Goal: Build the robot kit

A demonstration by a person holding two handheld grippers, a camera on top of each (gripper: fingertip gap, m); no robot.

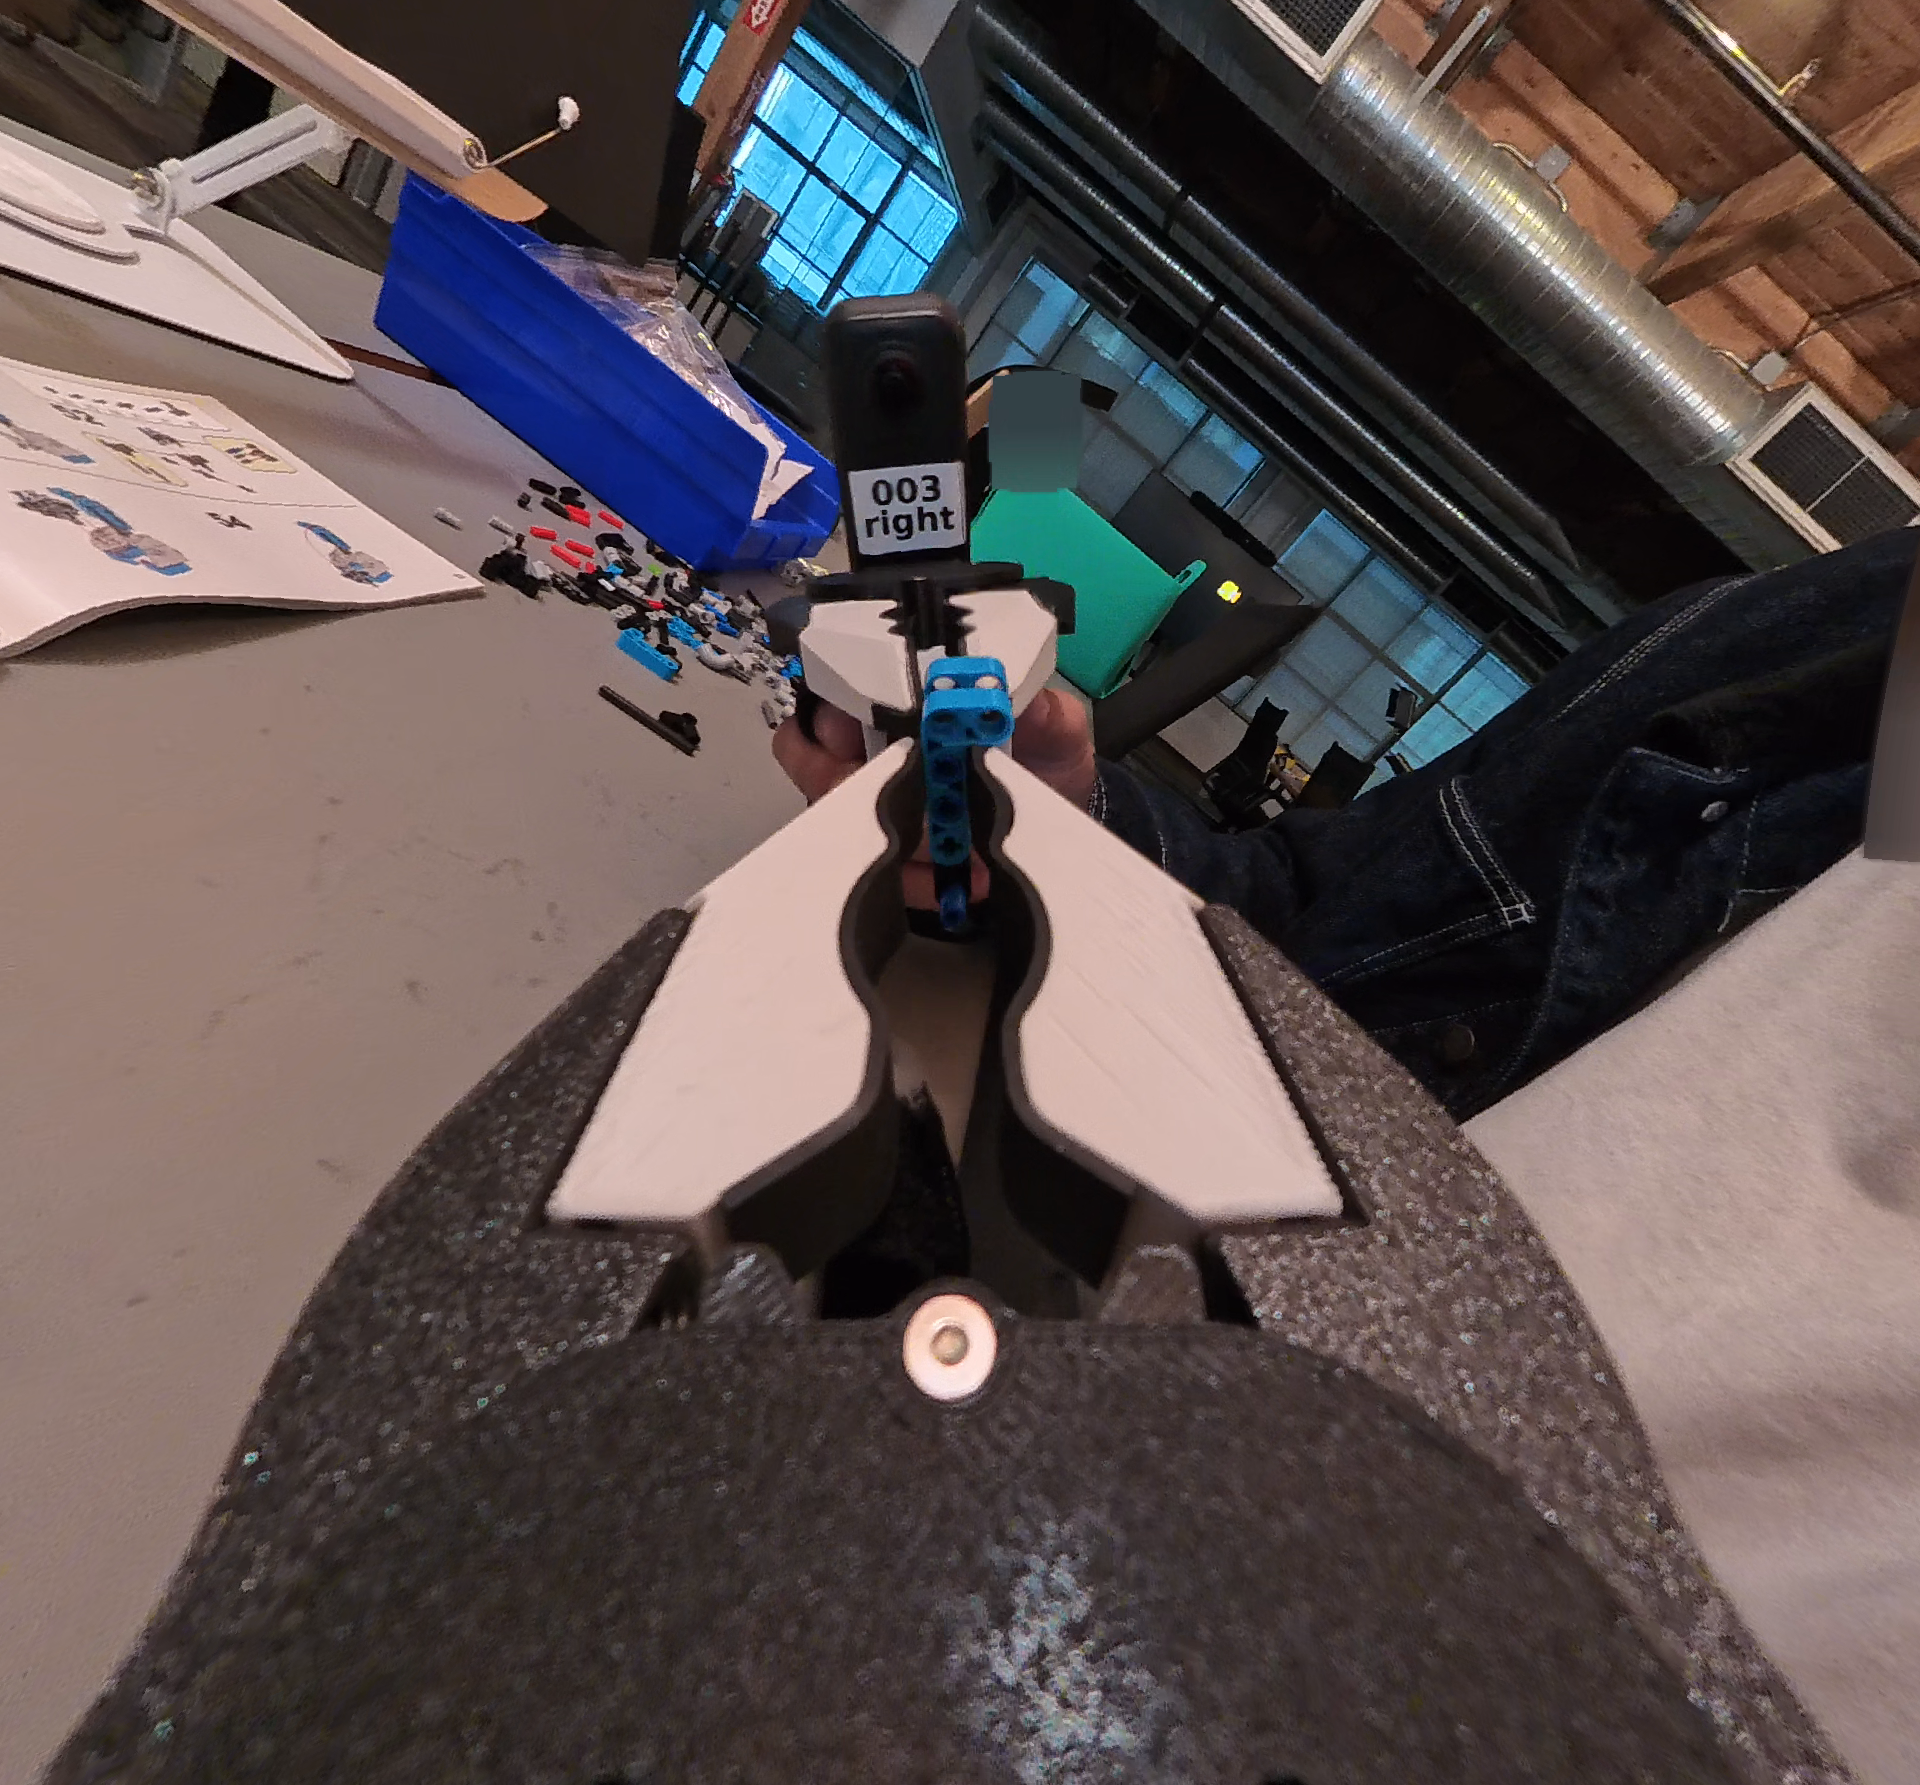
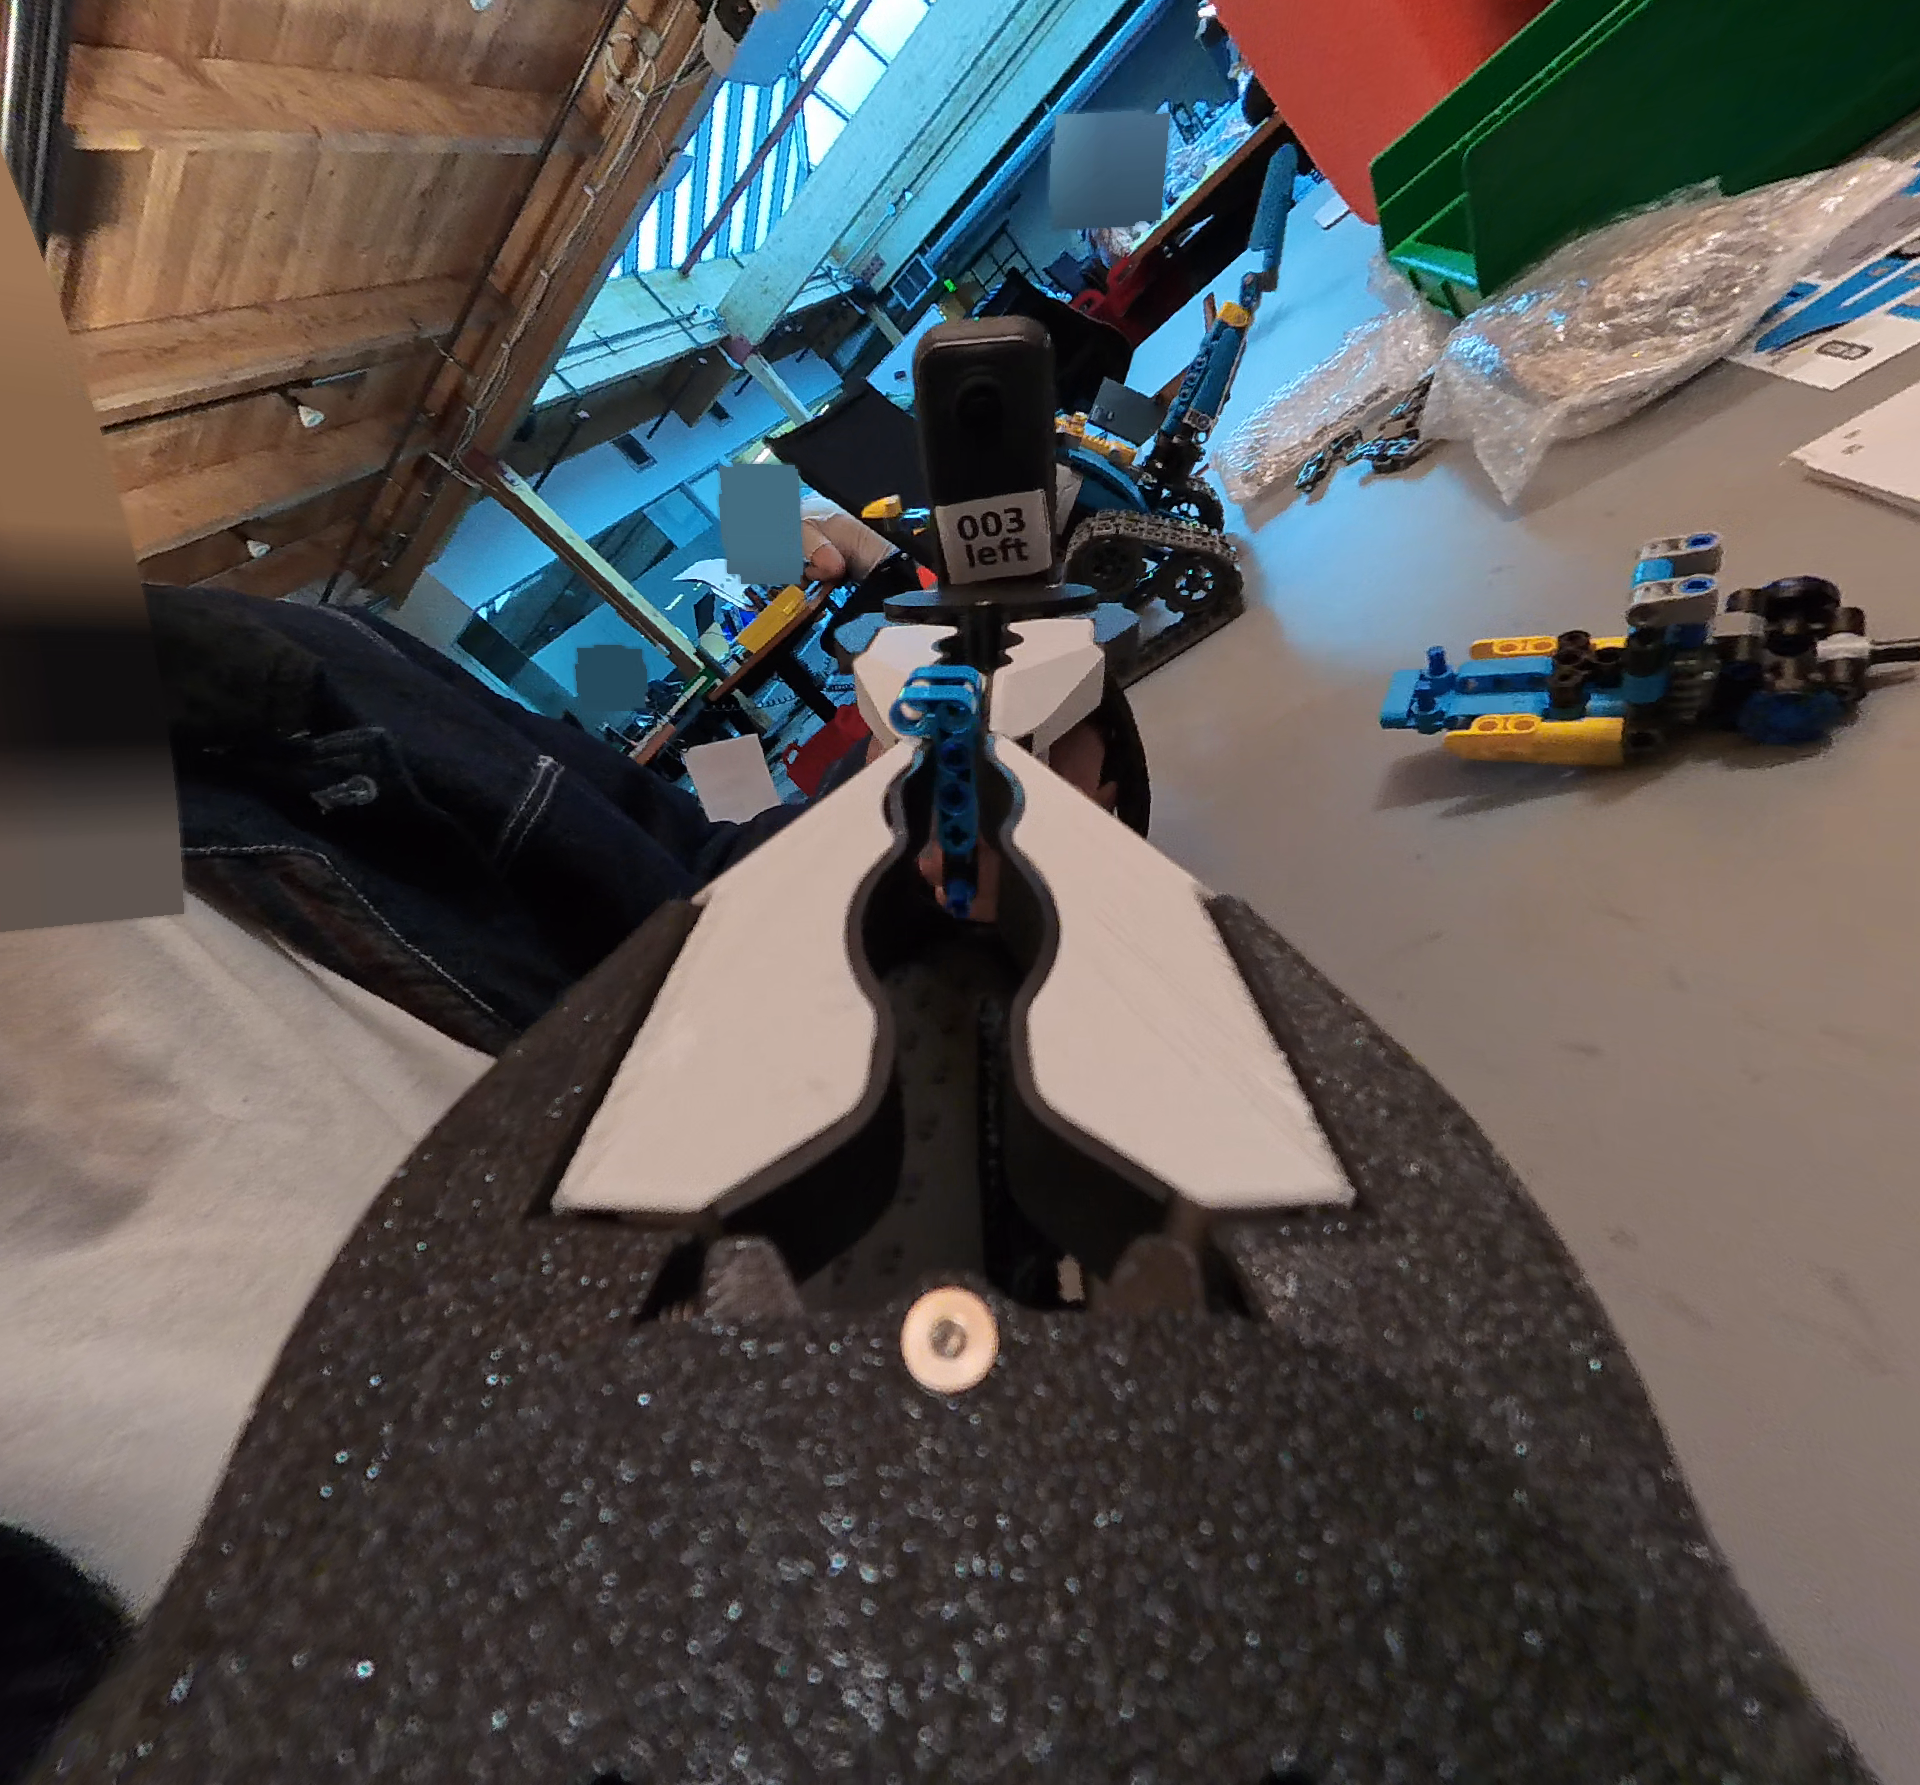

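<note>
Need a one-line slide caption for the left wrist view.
Left gripper and right gripper face tip to tip, pinching a blue beam above the grey table.

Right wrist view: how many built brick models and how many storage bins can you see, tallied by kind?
Built brick models: 2, the tracked vehicle and the blue-and-yellow assembly
Storage bins: 2, the green bin and the orange-red bin behind it
Total: 4
</note>
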